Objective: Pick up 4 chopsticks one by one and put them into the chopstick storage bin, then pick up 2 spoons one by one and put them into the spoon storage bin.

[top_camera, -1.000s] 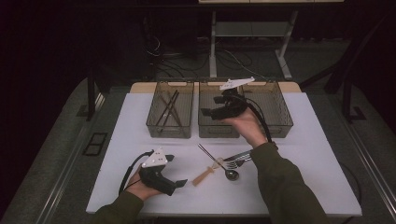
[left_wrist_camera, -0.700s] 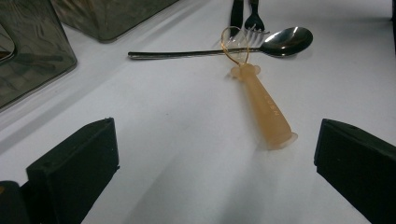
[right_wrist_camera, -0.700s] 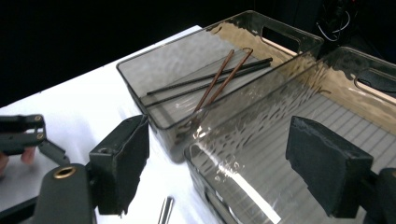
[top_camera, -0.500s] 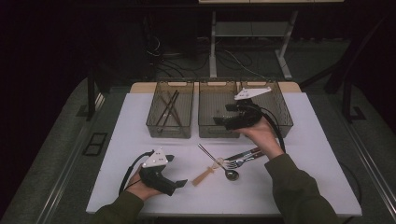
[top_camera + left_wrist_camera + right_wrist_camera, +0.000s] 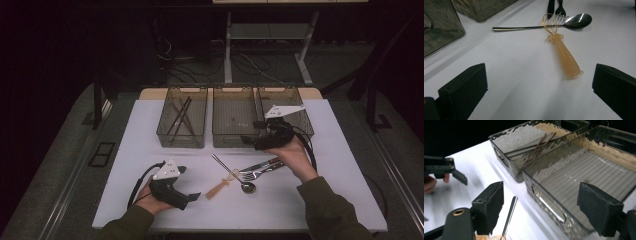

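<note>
Both tools gape empty: left tool (image 5: 192,196) near orange-handled utensil (image 5: 218,189), right tool (image 5: 250,140) beside middle bin (image 5: 235,141)

Faint raised letters run along the amber handle (image 5: 567,60) beside the spoon (image 5: 564,23), too blurred to read.

Left tongs (image 5: 539,90) spread wide, jaws empty, low over white worktop (image 5: 506,62). Between and ahead: translucent amber tool (image 5: 565,58), handle toward camera, loop end resting over steel spoon (image 5: 544,25) lying crosswise. Fork (image 5: 560,10) tines just behind spoon. Smoky clear bins (image 5: 441,27) at upper left.
</note>
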The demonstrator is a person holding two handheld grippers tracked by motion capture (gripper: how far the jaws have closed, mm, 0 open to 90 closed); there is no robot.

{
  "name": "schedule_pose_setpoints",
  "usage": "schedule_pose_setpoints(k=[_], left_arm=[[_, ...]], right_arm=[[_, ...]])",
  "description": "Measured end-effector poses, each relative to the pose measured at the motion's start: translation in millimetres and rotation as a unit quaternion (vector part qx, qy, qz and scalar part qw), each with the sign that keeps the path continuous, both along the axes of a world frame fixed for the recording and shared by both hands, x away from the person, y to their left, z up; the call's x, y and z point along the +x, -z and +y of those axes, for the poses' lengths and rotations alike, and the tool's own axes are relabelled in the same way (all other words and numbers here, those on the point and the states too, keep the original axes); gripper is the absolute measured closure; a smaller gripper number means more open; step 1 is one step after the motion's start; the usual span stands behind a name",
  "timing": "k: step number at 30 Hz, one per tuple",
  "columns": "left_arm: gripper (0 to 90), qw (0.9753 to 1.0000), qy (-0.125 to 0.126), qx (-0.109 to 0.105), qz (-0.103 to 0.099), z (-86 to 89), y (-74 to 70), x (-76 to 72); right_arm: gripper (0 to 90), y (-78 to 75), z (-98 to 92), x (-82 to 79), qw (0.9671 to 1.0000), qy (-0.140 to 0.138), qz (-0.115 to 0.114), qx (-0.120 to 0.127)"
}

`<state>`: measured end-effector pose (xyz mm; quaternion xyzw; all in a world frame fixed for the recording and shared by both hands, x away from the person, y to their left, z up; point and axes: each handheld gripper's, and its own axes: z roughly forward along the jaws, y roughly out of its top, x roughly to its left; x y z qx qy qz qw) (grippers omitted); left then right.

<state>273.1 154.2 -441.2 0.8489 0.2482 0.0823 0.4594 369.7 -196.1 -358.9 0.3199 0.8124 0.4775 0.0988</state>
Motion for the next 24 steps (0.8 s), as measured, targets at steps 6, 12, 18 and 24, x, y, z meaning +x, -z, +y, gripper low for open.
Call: schedule_pose_setpoints(k=[6,12,18,24], left_arm=[[0.0,1.0,-0.005,0.001,0.001,0.3,0.3,0.2],[0.0,1.0,-0.004,0.004,0.0,0.1,-0.2,0.1],[0.0,1.0,-0.003,0.004,0.0,-1.5,-0.4,-0.5],[0.0,1.0,-0.005,0.007,-0.002,-0.8,-1.0,-0.9]], right_arm=[[21.6,11.2,-13.4,-13.2,0.9999,0.003,0.01,-0.006],[20.7,24.4,-30.1,-29.6,0.9997,0.013,0.012,-0.019],[19.7,35.6,-48.1,-50.3,0.9995,0.02,0.023,-0.011],[14.6,46.5,-64.8,-72.0,0.9994,0.031,0.006,-0.012]])
